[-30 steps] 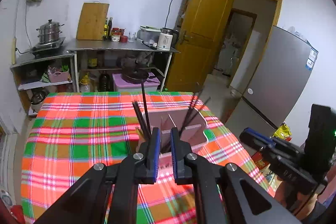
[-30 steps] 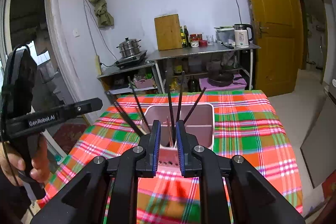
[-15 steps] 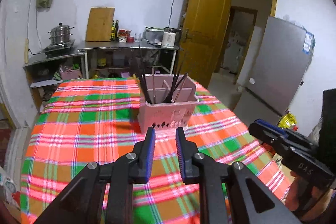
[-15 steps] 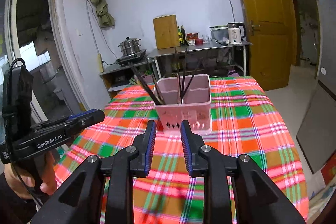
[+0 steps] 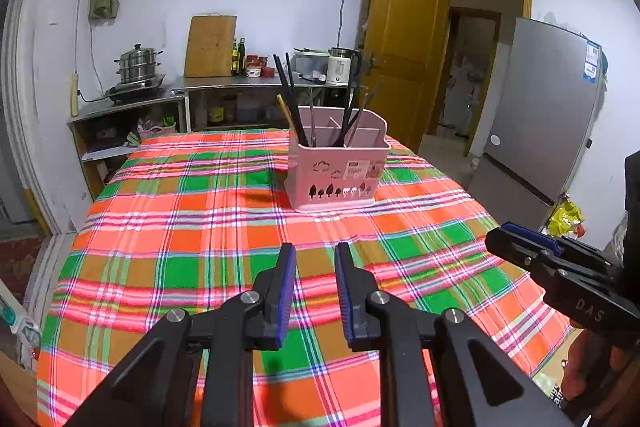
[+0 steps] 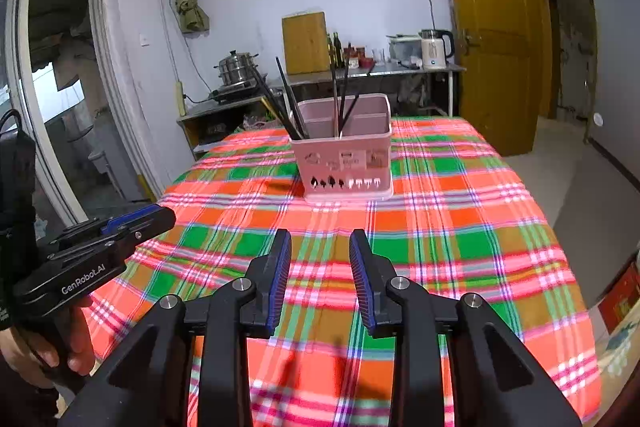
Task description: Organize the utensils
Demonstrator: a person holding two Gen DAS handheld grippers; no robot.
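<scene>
Your left gripper (image 5: pixel 315 255) stood with its jaws a little apart and nothing between them, only the plaid tablecloth (image 5: pixel 160 219) beneath. Your right gripper (image 6: pixel 320 241) was opening, its jaws wider apart than the left's, and it too gripped nothing.

Straight ahead of both tools, well apart from the fingertips, you had one pink utensil holder (image 5: pixel 338 167) standing upright on the cloth. Inside it, dividers split the holder into several compartments; how many exactly could not be told. Dark chopsticks (image 5: pixel 294 107) leaned in it in two clusters: about three slanting out toward the left side, and about three more in the middle compartments, tilted toward each other. One paler stick showed beside the left cluster. A firm count was not possible, since the sticks overlapped.

In the right wrist view your left gripper (image 6: pixel 132 227) sat off to the left of the right tool, held in your hand (image 6: pixel 60 351). In the left wrist view your right gripper (image 5: pixel 520 243) lay off to the right. Both tools were near the table's closer edge, with no utensil on the cloth between them and the holder.
</scene>
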